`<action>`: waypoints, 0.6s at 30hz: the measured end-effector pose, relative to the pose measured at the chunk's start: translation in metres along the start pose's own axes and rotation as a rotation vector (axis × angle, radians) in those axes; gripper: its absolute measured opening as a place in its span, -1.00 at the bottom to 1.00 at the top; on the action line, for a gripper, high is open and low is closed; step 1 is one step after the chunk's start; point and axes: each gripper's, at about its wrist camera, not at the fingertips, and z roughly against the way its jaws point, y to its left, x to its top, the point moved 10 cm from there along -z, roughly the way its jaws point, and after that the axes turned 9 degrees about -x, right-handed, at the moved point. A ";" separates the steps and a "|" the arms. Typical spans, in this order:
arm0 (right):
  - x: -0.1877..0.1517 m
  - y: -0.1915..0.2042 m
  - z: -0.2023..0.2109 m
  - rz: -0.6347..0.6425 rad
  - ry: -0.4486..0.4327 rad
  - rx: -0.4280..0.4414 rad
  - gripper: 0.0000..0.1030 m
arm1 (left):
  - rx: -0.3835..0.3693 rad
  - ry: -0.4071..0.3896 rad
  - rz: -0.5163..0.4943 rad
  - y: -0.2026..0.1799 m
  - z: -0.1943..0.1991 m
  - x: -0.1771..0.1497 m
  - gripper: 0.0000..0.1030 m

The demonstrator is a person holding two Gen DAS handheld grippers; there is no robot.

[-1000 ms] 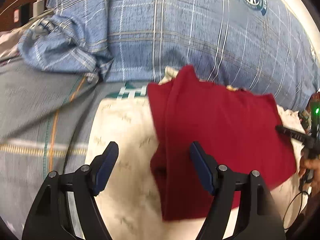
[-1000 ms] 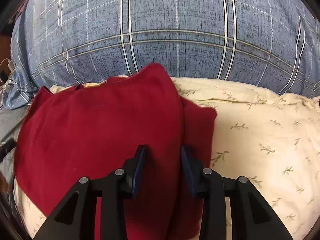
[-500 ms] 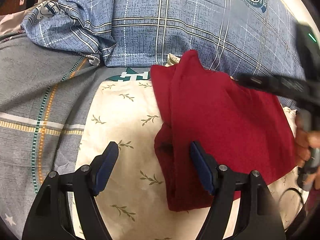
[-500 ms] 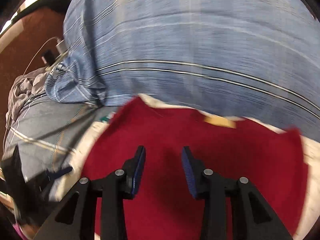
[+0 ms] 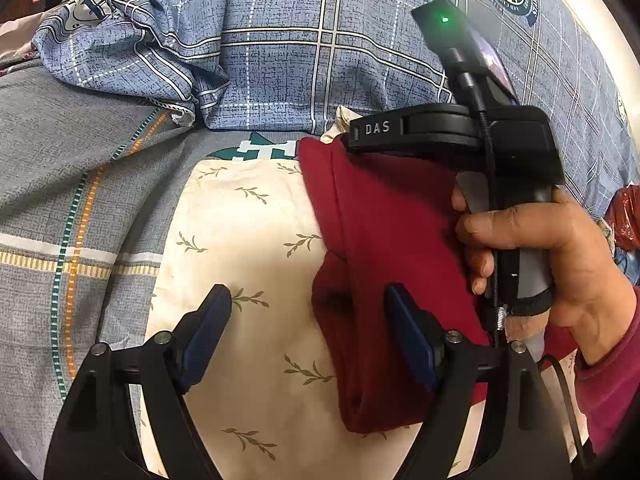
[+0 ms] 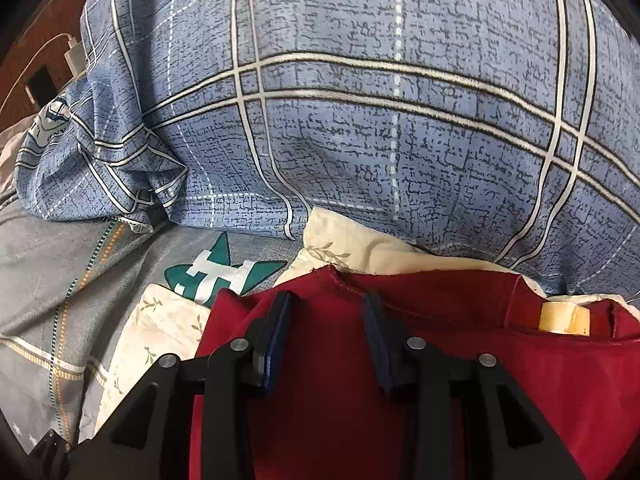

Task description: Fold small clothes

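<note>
A dark red garment point(image 5: 384, 224) lies folded on a cream leaf-print cloth point(image 5: 248, 240). My left gripper point(image 5: 306, 300) hovers over the garment's near left edge. Its jaws are opening wide, with the folded red edge and bare cream cloth between them and neither pad pressing. In the right wrist view my right gripper point(image 6: 326, 304) hangs over the garment's point(image 6: 440, 380) far hem, left of a yellow neck label point(image 6: 564, 318). Its jaws stand a little apart with nothing pinched. The left wrist view shows it side-on point(image 5: 356, 140), held by a hand point(image 5: 540, 248).
A big blue plaid pillow point(image 6: 380, 100) rises right behind the garment. The grey plaid bedsheet point(image 5: 60, 180) spreads to the left. A white charger with its cable point(image 6: 74, 56) lies at the far left by a brown wall.
My right gripper has swept left across the red garment to its far left hem and now fills the right of the left wrist view. The left gripper sank slightly and its jaws widened.
</note>
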 end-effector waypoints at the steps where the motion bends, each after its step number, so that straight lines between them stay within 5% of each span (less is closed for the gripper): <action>1: -0.001 -0.001 0.002 -0.004 -0.001 0.006 -0.27 | 0.001 0.000 -0.001 -0.001 0.000 0.000 0.54; 9: -0.028 -0.043 0.076 -0.036 -0.074 0.015 -0.13 | -0.001 -0.018 -0.003 -0.002 0.005 -0.002 0.54; 18: -0.094 -0.241 0.133 -0.271 -0.097 -0.294 0.01 | -0.022 -0.037 0.018 -0.007 0.004 -0.001 0.54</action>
